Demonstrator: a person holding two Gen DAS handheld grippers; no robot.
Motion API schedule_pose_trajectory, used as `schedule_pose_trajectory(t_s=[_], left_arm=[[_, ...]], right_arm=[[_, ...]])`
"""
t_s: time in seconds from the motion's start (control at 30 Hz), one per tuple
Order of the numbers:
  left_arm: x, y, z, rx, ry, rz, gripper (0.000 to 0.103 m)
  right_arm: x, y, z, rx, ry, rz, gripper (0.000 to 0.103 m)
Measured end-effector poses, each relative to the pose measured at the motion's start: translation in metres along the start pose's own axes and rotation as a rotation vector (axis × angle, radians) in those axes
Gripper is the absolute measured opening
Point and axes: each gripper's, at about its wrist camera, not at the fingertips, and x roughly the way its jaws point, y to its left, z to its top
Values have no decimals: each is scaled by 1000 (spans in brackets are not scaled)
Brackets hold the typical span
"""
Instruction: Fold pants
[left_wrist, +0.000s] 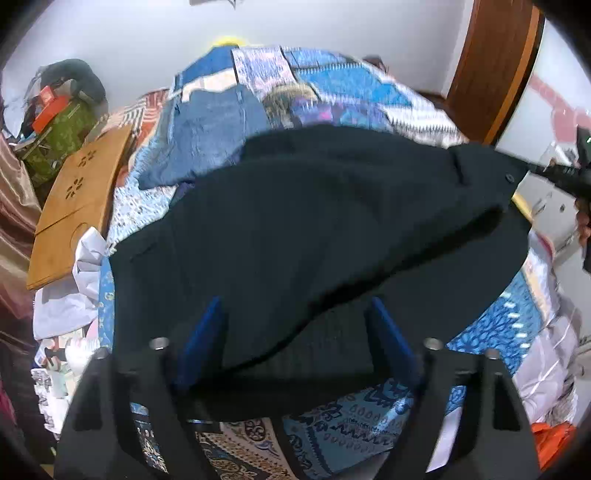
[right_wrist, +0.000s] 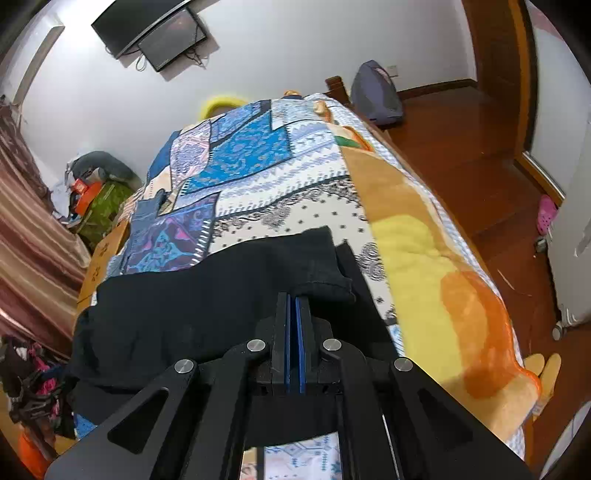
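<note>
Black pants lie spread over a patchwork quilt on a bed. My left gripper hangs over their near edge with its blue pads wide apart. A loose fold of the black cloth lies between the pads, which do not press on it. In the right wrist view my right gripper is shut, with a corner of the black pants pinched at its tips and the hem draped over them. The right gripper also shows at the far right, holding that corner lifted.
Folded blue jeans lie further up the quilt. A wooden lap tray and a green bag stand left of the bed. An orange and yellow blanket covers the bed's right side, above a wood floor with a white suitcase.
</note>
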Motion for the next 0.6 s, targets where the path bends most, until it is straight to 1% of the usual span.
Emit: schedule_pose_trajectory(t_s=[0.03, 0.07, 0.1, 0.13, 0.17, 0.2, 0.23, 0.3, 0.4, 0.43, 0.5, 0.6], left_arm=[[5, -5, 0, 15, 10, 3, 63], [7, -8, 0, 28, 4, 14, 60], [7, -11, 1, 39, -7, 32, 50], [7, -14, 4, 55, -20, 72, 33], [8, -14, 7, 62, -22, 87, 24], [7, -14, 9, 60, -22, 87, 17], [5, -12, 12, 50, -33, 89, 13], [-3, -9, 14, 40, -55, 96, 9], [-22, -4, 14, 21, -93, 71, 7], [-29, -2, 11, 19, -108, 61, 7], [-34, 0, 7, 15, -111, 48, 7], [-27, 2, -1, 1, -82, 42, 7]], right_arm=[[-1, -2, 0, 1, -3, -5, 2], [-3, -5, -1, 5, -8, -4, 2], [-7, -6, 1, 12, -18, -3, 2], [-10, -7, 1, 13, -28, -4, 2], [-16, -7, 3, 13, -45, -4, 2], [-20, -8, 3, 12, -57, -2, 2], [-26, -8, 4, 10, -73, -1, 2], [-35, -8, 4, 3, -96, -8, 1], [-46, -11, -1, -5, -117, -22, 1], [-48, -14, -4, -2, -109, -25, 1], [-46, -17, -10, -17, -81, -59, 1], [-33, -13, -19, -54, 0, -47, 2]])
